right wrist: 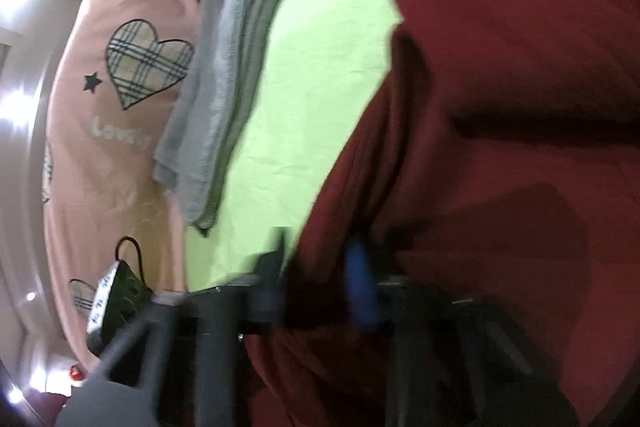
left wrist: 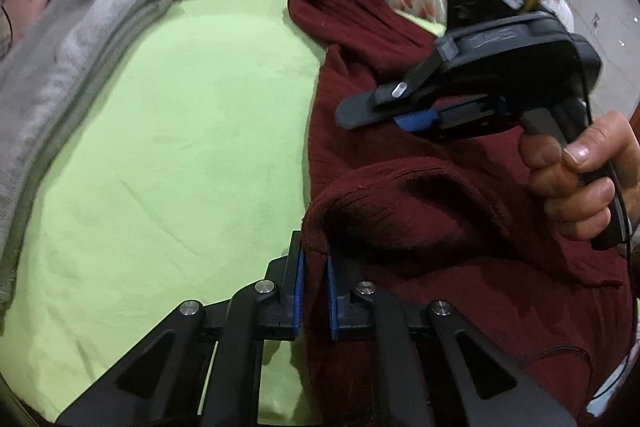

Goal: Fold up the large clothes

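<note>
Nearest the left camera, the left gripper (left wrist: 315, 267) had its blue pads pinched on a folded edge of the maroon sweater (left wrist: 400, 195), which lay over the right side of the green sheet (left wrist: 180, 147). Beyond, the right gripper (left wrist: 360, 111) hovered over the sweater; its own blurred view showed maroon cloth between its fingers (right wrist: 362, 279). Farther left lay folded grey cloth (left wrist: 60, 67).

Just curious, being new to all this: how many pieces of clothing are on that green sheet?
2. A dark red sweater lies along the right side, pinched by the left tongs. A folded grey garment rests along the left edge. More may be hidden outside the views.
</note>
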`<action>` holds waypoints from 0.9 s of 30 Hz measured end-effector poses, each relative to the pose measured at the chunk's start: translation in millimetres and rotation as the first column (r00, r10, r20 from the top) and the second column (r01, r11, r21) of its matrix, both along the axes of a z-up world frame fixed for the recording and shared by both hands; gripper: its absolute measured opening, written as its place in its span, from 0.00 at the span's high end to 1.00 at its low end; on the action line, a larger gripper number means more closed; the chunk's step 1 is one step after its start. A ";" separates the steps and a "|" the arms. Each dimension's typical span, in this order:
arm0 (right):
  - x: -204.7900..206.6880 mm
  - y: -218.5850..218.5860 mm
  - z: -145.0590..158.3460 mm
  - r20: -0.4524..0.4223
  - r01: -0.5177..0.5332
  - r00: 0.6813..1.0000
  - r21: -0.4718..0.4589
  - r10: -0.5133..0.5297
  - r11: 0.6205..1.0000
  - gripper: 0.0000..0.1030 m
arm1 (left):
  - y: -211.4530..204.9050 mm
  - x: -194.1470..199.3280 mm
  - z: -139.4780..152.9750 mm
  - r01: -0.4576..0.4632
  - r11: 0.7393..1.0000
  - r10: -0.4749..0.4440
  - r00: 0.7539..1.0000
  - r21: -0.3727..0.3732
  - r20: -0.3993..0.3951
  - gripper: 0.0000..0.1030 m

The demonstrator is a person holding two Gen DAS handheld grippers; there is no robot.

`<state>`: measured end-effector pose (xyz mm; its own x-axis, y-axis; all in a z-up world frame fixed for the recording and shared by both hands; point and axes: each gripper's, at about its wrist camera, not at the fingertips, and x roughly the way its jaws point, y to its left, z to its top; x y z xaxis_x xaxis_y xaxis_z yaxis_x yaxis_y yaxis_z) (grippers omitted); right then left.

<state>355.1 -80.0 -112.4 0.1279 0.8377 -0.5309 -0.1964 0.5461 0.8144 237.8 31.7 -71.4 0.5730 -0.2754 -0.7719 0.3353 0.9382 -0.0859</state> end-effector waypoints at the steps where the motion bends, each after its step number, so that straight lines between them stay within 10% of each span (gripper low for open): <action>1: 2.4 3.5 3.5 0.011 -0.003 1.000 0.009 0.002 1.000 0.91 | -0.3 -3.5 2.7 -0.003 1.000 0.003 1.000 0.004 0.021 0.94; 9: 37.5 21.2 40.0 0.188 0.166 0.967 0.050 -0.173 0.985 0.99 | 6.3 -28.1 6.9 -0.137 0.990 0.136 0.990 0.019 0.047 0.97; 12: 48.3 17.6 34.2 0.106 0.225 0.967 0.075 -0.232 0.971 0.97 | 14.1 -28.5 -3.0 -0.157 0.987 0.159 0.986 0.037 -0.044 0.95; 19: -17.7 -41.5 68.5 0.201 0.260 0.946 -0.005 -0.253 0.966 0.88 | 52.8 -30.3 31.5 -0.209 0.973 0.205 0.978 -0.095 -0.045 0.90; 27: -131.5 -170.7 72.2 0.248 0.484 0.859 -0.109 -0.448 0.868 0.64 | 25.1 26.7 43.1 -0.187 0.978 0.179 0.980 -0.098 -0.083 0.46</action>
<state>223.6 -250.7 -40.2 0.6038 0.5567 -0.5705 -0.0396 0.7358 0.6761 264.5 56.9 -28.4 0.5640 -0.2528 -0.7861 0.1481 0.9675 -0.2049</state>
